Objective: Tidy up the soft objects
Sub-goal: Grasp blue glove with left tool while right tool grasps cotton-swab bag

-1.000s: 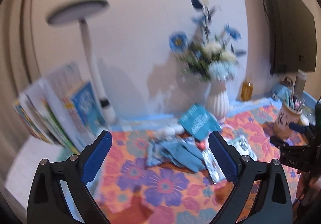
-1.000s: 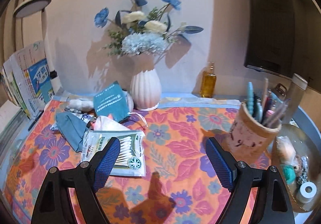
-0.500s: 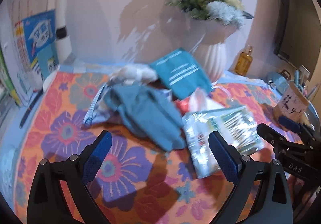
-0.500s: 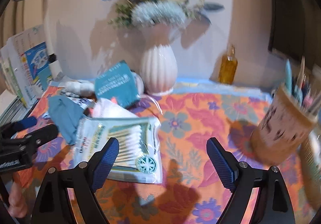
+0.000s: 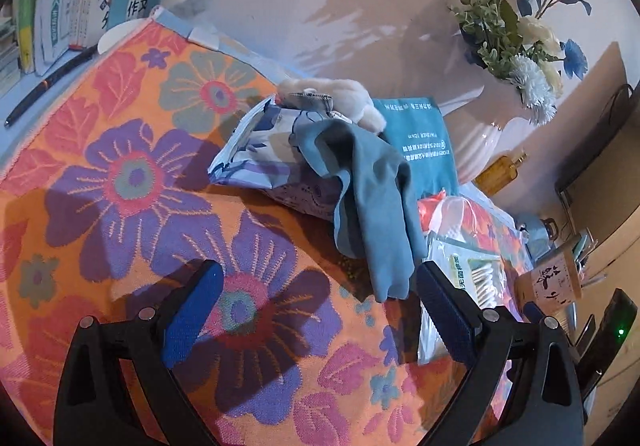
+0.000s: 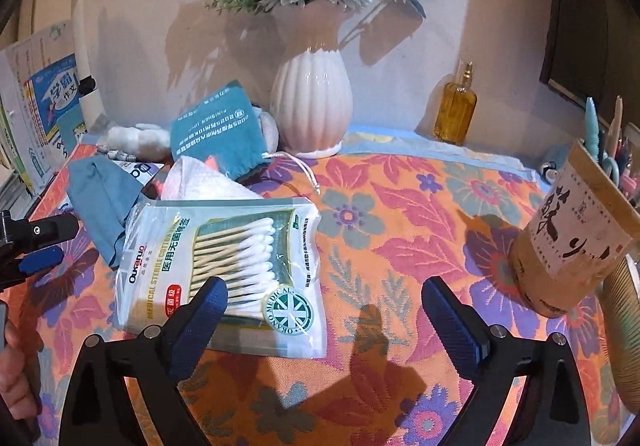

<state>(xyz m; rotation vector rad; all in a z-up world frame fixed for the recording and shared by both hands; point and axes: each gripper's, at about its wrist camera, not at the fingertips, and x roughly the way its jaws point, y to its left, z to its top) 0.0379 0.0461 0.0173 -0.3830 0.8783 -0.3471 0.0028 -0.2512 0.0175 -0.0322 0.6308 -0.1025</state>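
The left gripper (image 5: 318, 298) hangs over the flowered cloth (image 5: 132, 174) that covers the surface, its jaws wide with nothing between them. Just beyond its right finger the blue sock (image 5: 368, 198) droops over a patterned pouch (image 5: 264, 158), with a fluffy white toy (image 5: 340, 94) behind and a teal drawstring bag (image 5: 424, 142) leaning next to the toy. To the right of the sock lies the swab pack (image 5: 468, 270), partly hidden by the finger.

The right gripper (image 6: 324, 310) also stands wide (its jaws have just been opening), and nothing is between the pads. Its left finger overlaps the near edge of the swab pack (image 6: 224, 258) in the picture; whether it touches cannot be told. A white tissue (image 6: 200, 182) sits behind the pack, touching it, and the sock (image 6: 104, 202) lies at the pack's left. The vase (image 6: 312, 102) stands at the back by the wall, an amber bottle (image 6: 456, 110) to its right, and a pen cup (image 6: 572, 242) is near the right finger. The left gripper's tip (image 6: 40, 242) enters at the left edge.
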